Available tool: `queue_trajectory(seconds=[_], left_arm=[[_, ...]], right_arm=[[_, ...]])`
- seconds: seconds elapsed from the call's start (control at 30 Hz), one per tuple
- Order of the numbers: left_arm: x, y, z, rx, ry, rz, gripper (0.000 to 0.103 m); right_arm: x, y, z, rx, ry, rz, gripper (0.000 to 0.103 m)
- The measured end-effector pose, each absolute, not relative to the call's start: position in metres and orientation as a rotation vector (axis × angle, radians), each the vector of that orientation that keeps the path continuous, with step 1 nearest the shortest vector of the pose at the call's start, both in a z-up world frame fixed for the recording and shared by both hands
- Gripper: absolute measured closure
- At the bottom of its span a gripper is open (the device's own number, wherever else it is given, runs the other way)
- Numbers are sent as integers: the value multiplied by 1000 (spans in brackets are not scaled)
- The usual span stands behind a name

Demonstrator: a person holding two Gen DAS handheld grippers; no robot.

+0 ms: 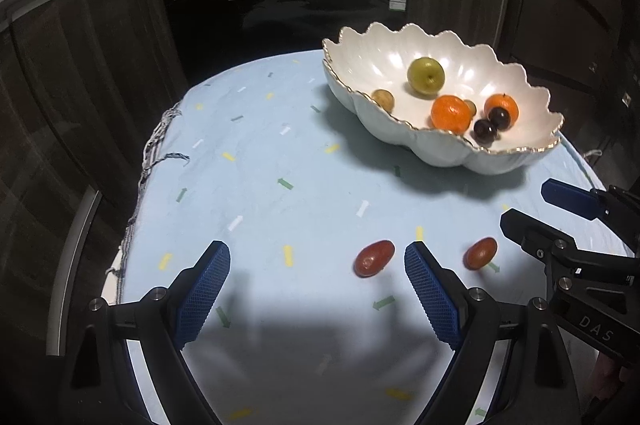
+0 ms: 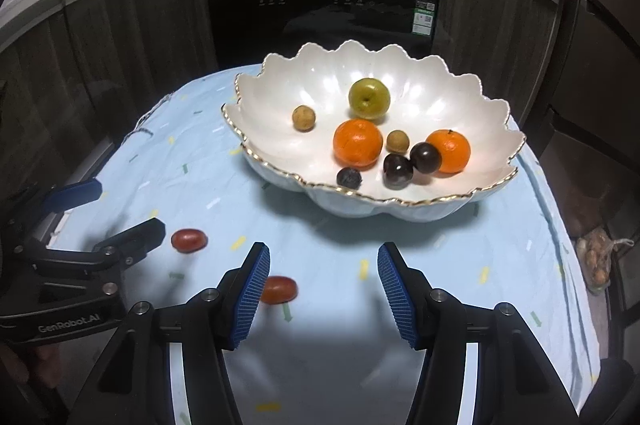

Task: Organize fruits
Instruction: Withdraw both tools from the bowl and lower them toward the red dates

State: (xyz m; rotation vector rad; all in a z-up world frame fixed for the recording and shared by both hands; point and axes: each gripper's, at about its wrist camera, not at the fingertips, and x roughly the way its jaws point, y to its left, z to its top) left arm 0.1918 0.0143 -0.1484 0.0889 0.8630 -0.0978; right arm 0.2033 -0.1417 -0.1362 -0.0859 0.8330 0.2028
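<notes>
Both tools, left tool (image 1: 316, 293) and right tool (image 2: 324, 289), gape empty short of the bowl (image 2: 256, 149); a glancing pad could roll either red fruit (image 1: 374, 258) away.

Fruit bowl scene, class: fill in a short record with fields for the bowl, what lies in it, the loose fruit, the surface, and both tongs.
bowl: white scalloped bowl with gold rim, on the cloth
in bowl: green apple, two oranges, two tan round fruits, three dark round fruits
loose fruit: two red oval fruits on the cloth, left red fruit, right red fruit
surface: light blue cloth
left tongs: open, empty
right tongs: open, empty
</notes>
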Motion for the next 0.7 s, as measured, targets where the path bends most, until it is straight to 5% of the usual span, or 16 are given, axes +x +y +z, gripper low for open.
queue_trajectory(seconds=[0.7], left_arm=[[198,0,-168,232,863,-245,29]], right_arm=[[200,-122,-152,-136,863,302,45]])
